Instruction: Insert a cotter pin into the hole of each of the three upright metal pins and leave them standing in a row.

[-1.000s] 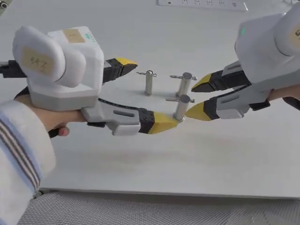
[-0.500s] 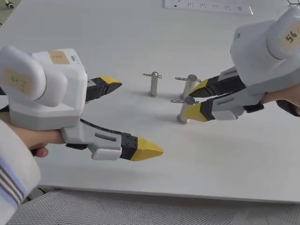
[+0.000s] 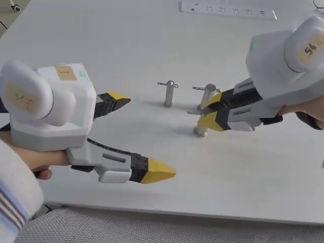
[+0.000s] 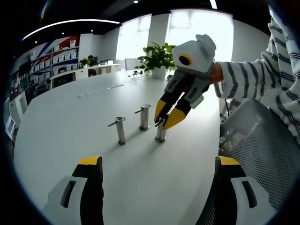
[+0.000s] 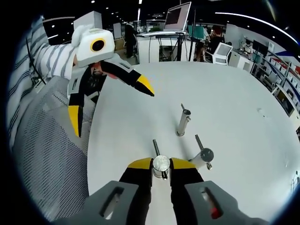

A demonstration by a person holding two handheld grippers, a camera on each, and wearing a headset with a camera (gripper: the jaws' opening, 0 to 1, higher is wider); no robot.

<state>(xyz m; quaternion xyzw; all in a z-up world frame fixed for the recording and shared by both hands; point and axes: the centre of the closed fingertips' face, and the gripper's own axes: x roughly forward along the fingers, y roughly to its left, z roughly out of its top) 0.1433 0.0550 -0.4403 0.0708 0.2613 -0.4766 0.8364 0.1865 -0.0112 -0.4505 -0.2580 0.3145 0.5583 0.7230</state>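
At mid-table (image 3: 152, 45), the right gripper (image 3: 205, 117) is clamped on the nearest pin (image 3: 200, 130), six o'clock from the middle pin (image 3: 208, 94). The left gripper (image 3: 144, 134) hangs wide open at eight o'clock. Keep the pin upright, line it up, and let go gently.

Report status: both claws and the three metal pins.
Left claw open, apart from the pins. Right claw shut on nearest pin. Back pin and left pin upright, cotter pins in all three. Nothing in the way.
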